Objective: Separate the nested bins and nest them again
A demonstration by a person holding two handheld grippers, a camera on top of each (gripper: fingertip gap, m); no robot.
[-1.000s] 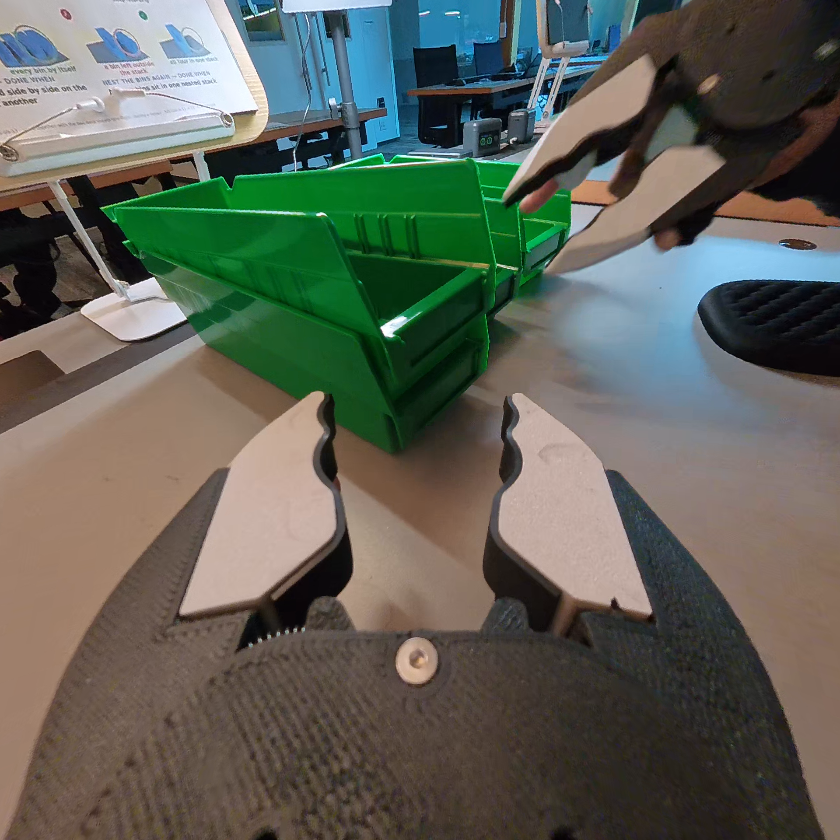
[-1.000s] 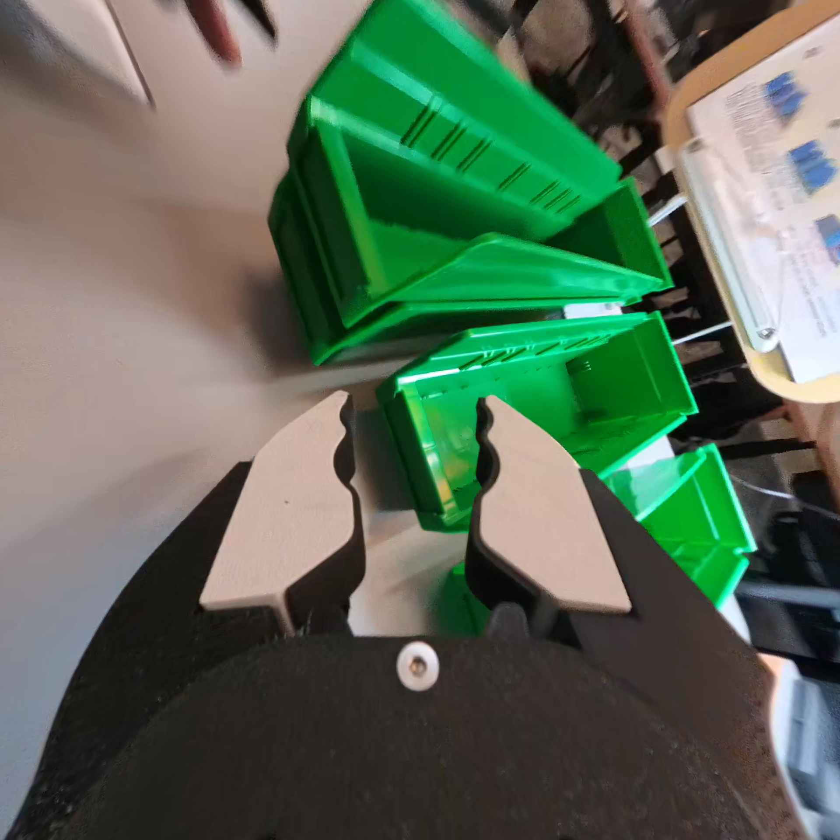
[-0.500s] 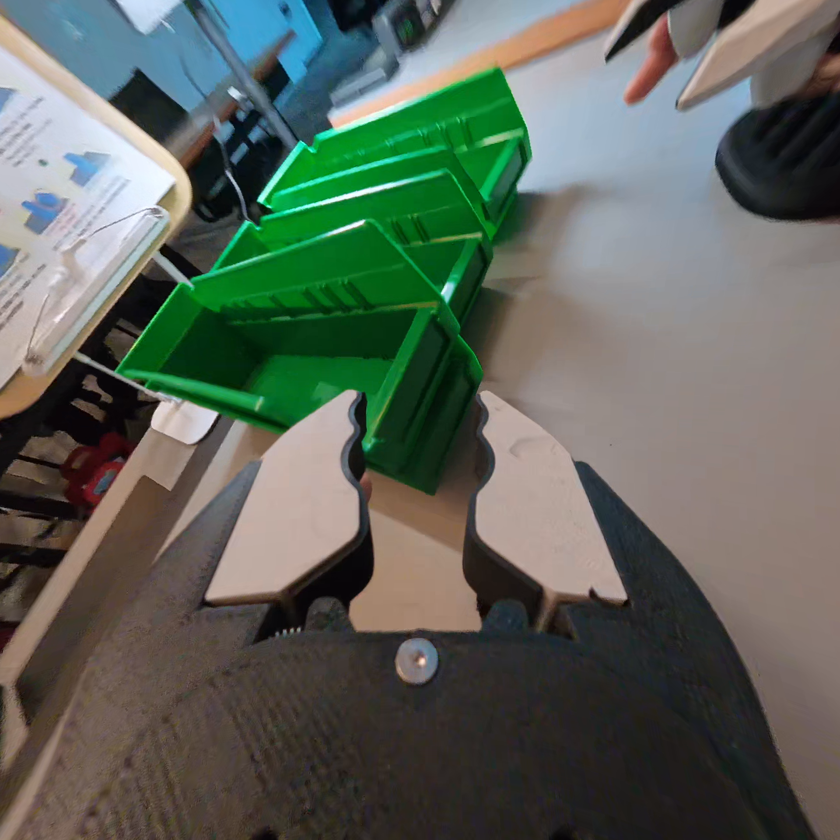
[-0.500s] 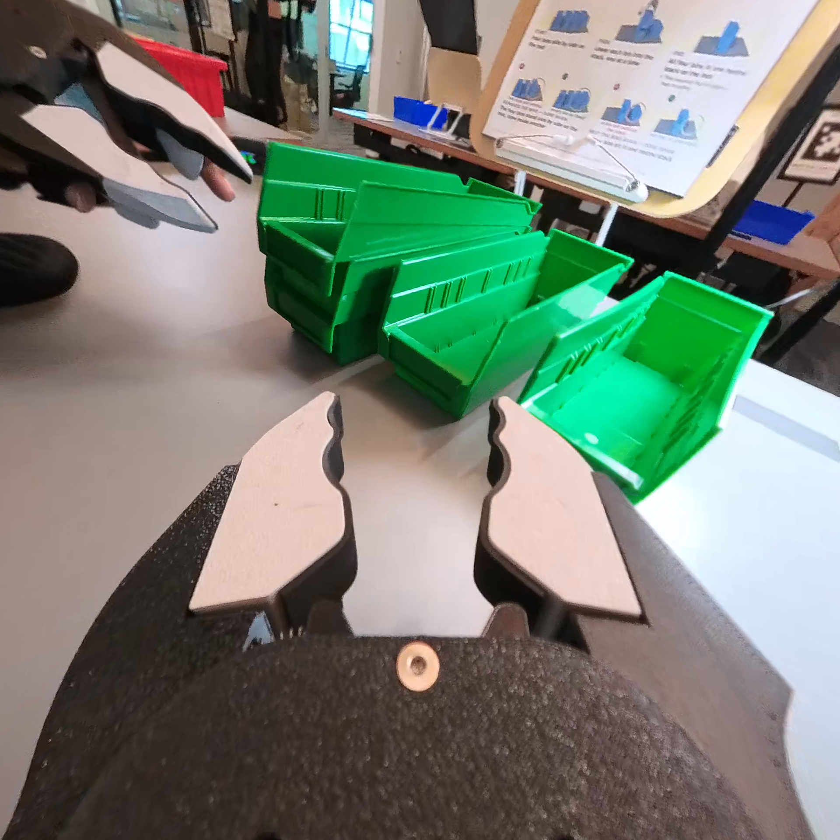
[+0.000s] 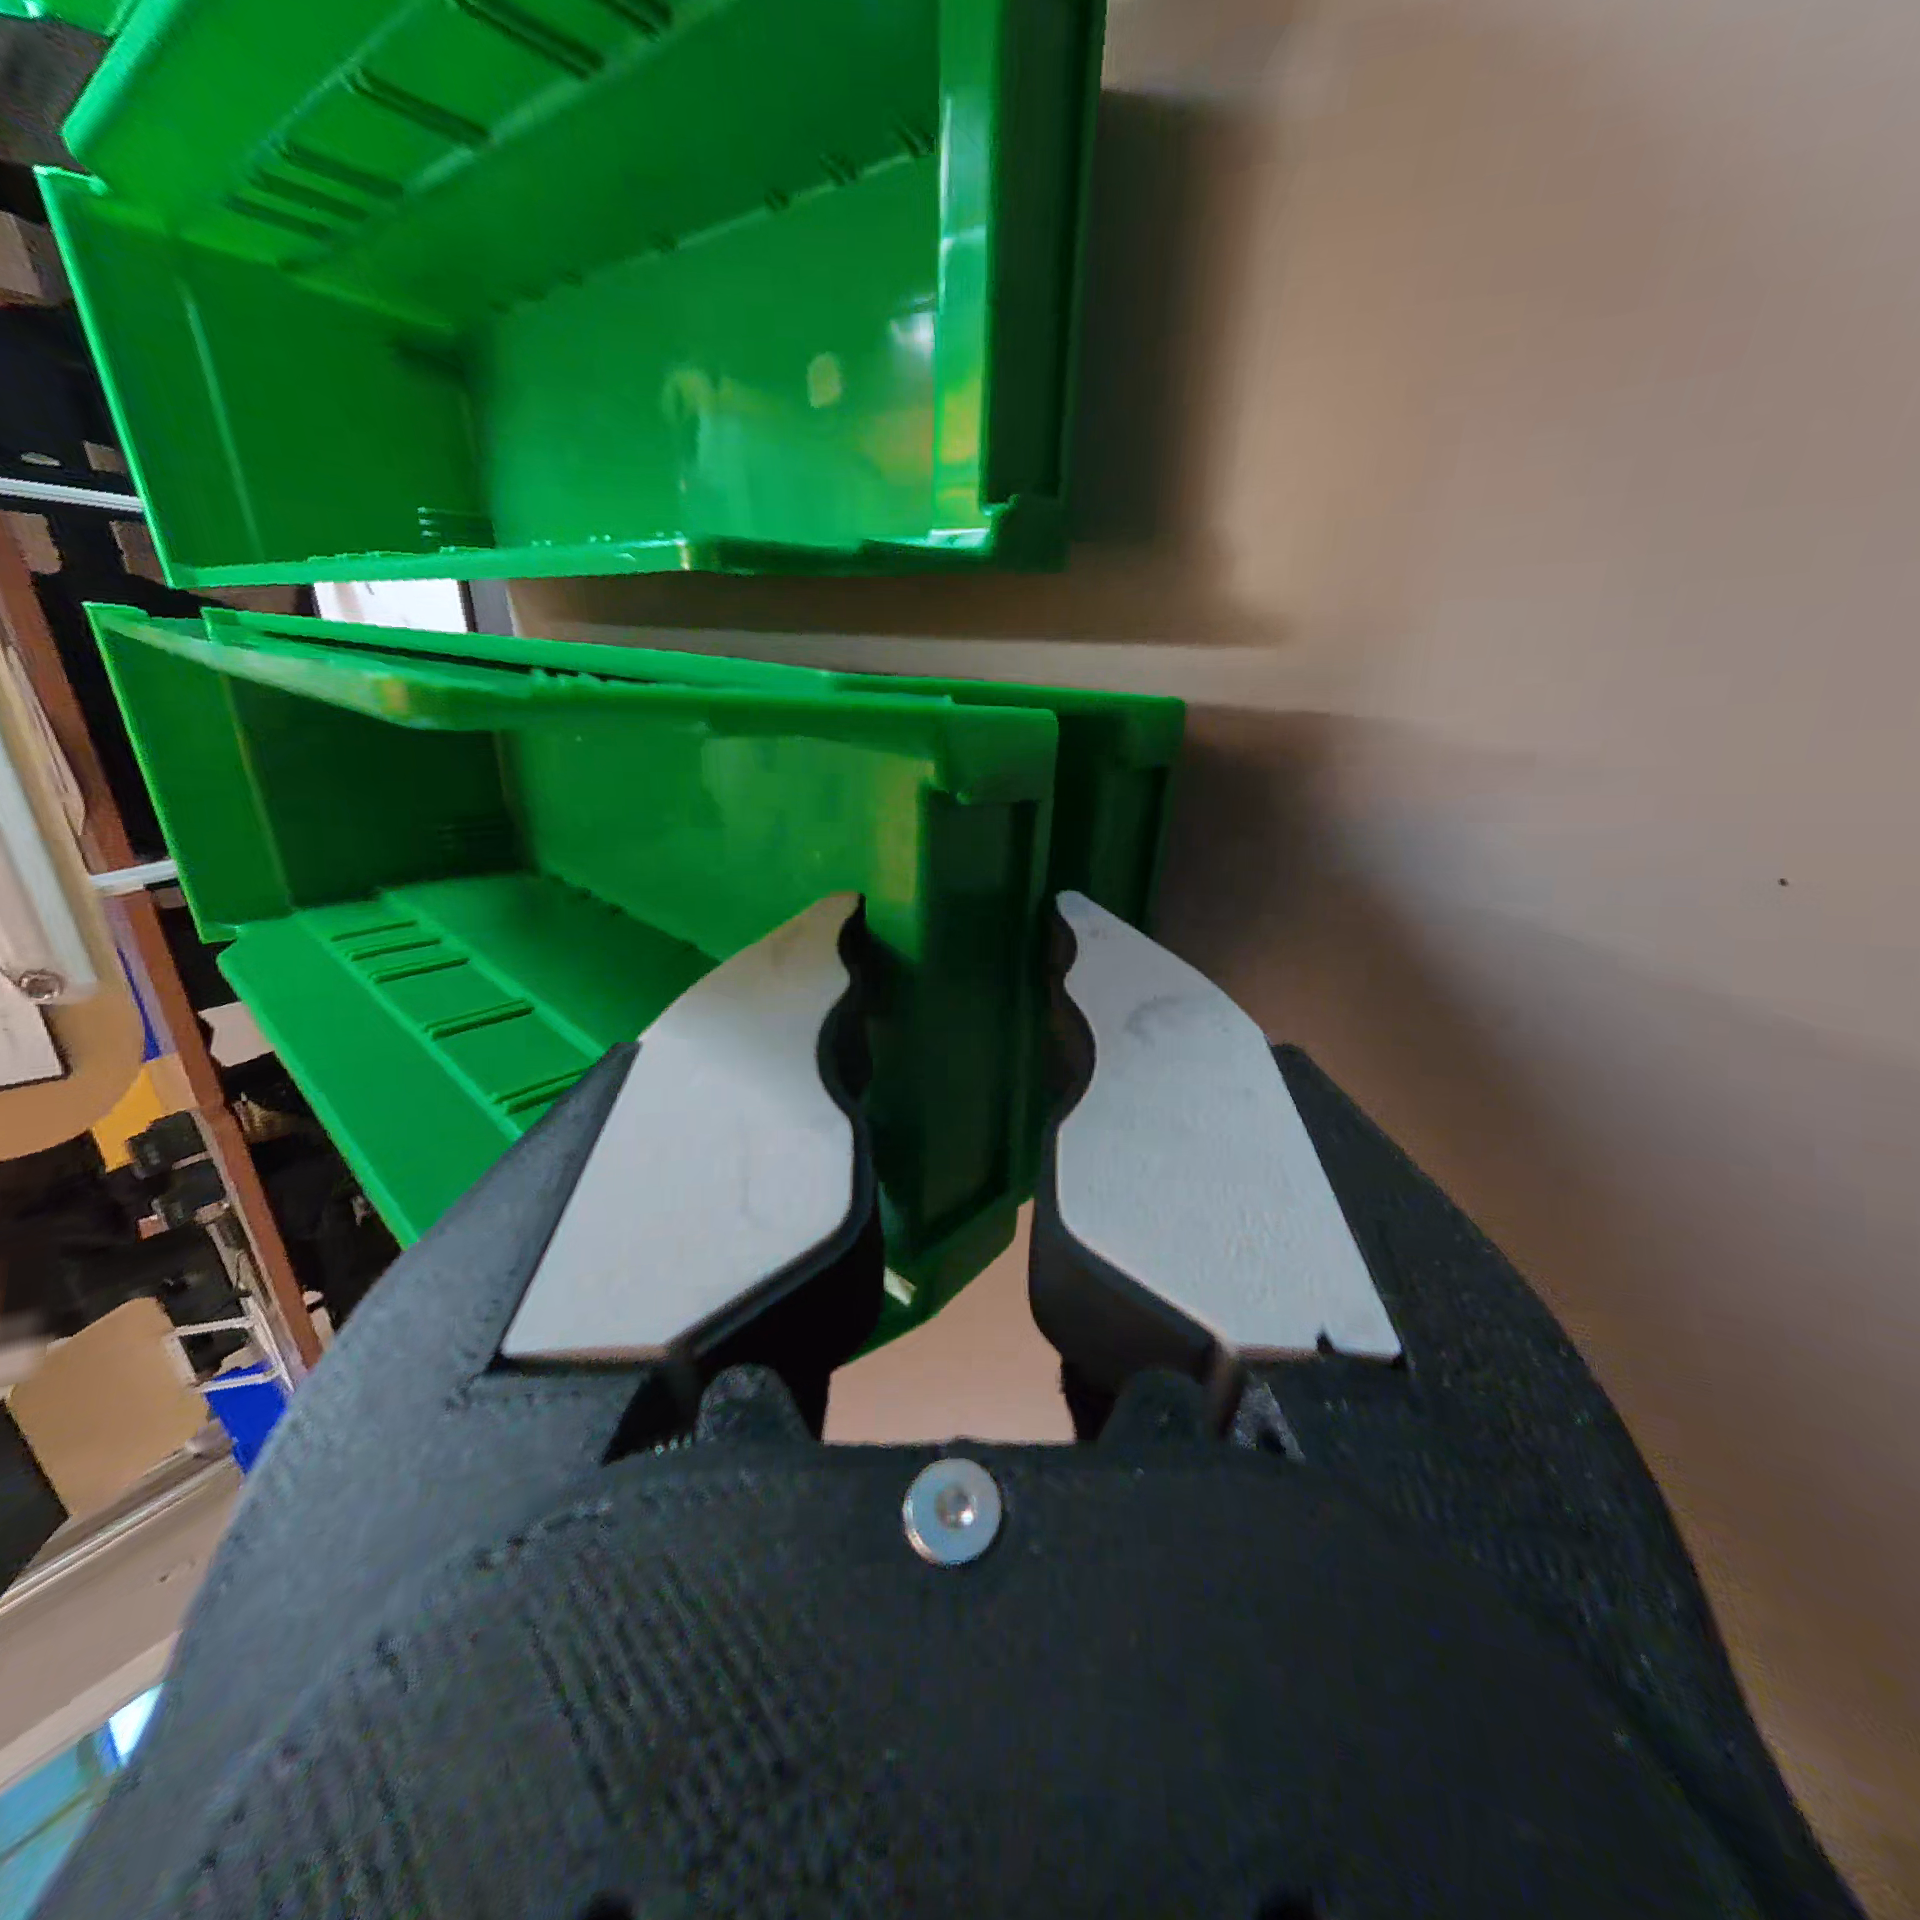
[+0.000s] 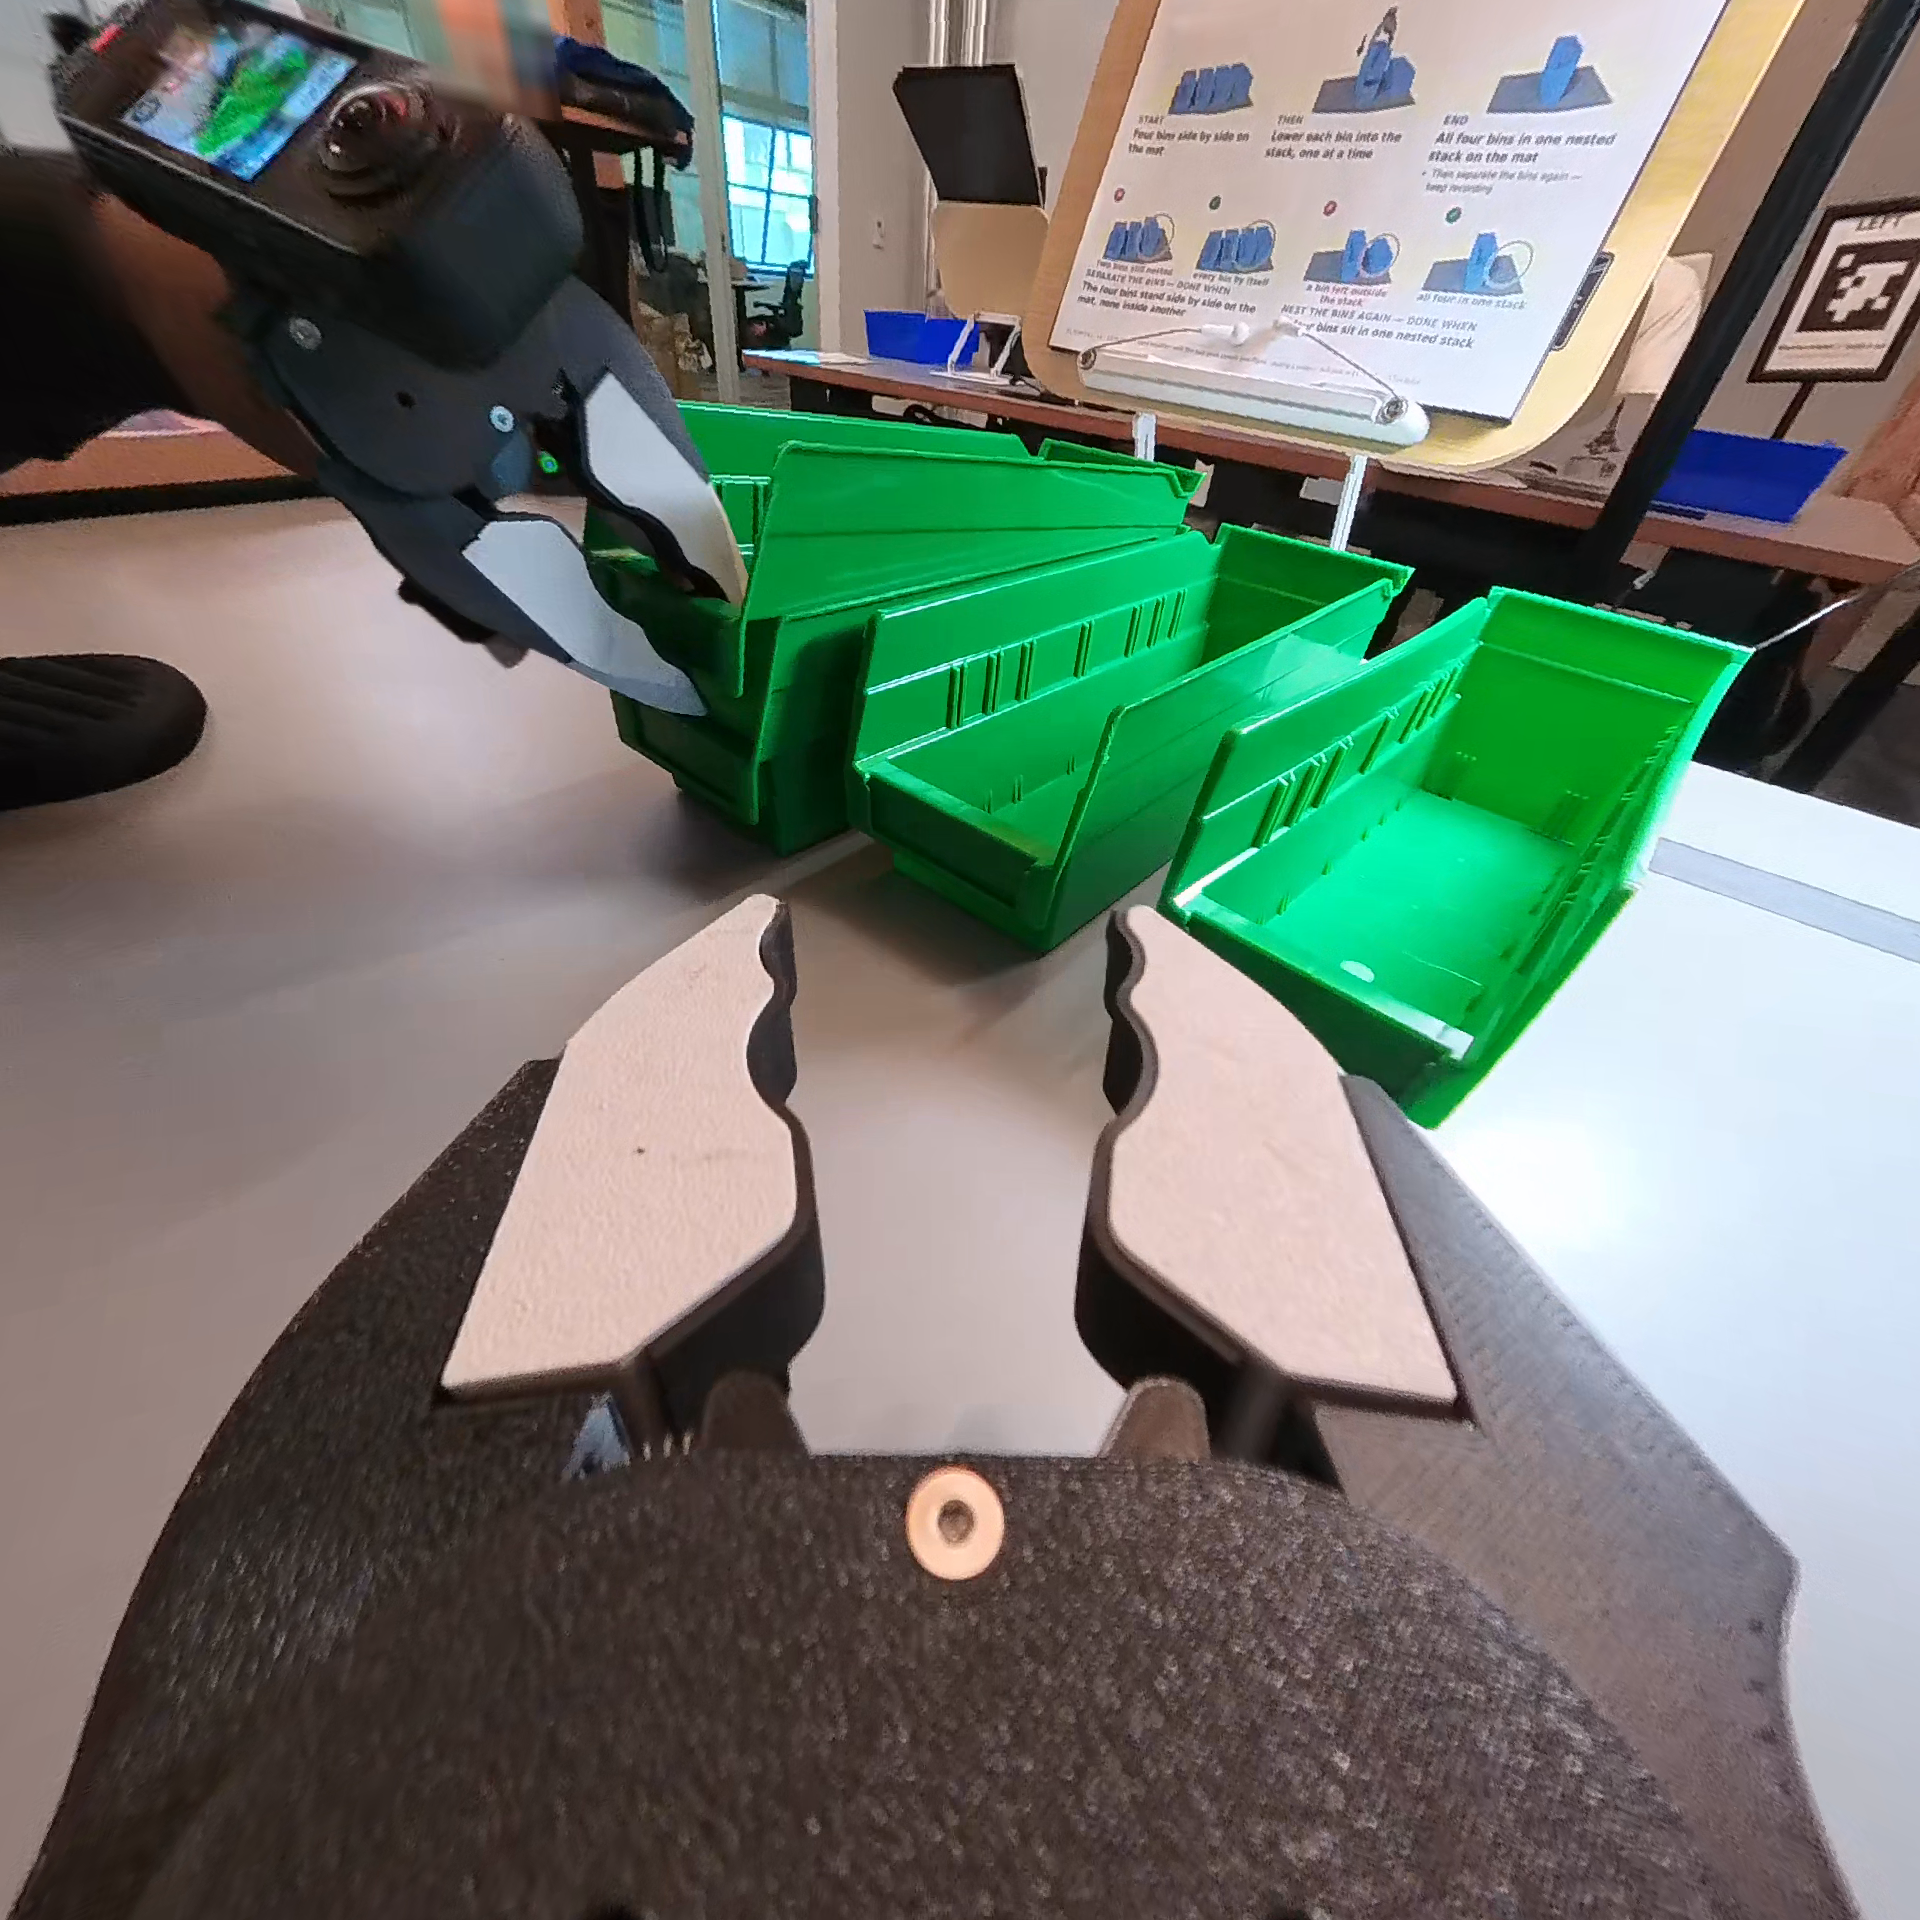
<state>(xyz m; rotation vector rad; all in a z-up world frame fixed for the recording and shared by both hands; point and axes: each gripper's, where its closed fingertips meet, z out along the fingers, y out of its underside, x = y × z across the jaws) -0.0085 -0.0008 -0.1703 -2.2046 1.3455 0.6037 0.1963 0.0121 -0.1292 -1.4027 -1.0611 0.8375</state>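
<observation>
Since half a second ago the left gripper point(image 5: 956, 1039) dropped onto the nested bins point(image 6: 790, 665), its fingers point(image 5: 727, 1122) straddling the top bin's front wall point(image 5: 966, 987), not clamped yet. Right gripper point(image 6: 951, 1029) hangs wide over bare tabletop point(image 6: 312, 935). Still separating: squeeze, then lift it out.

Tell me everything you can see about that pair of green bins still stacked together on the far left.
The nested pair is two glossy green plastic bins, long and narrow, one sitting inside the other, with ribbed side walls and low front lips. It rests upright on the grey table, leftmost in the row, close beside a single bin. The left hand-held gripper straddles the upper bin's front lip, one finger inside and one outside; whether it is pinching is unclear.
</observation>
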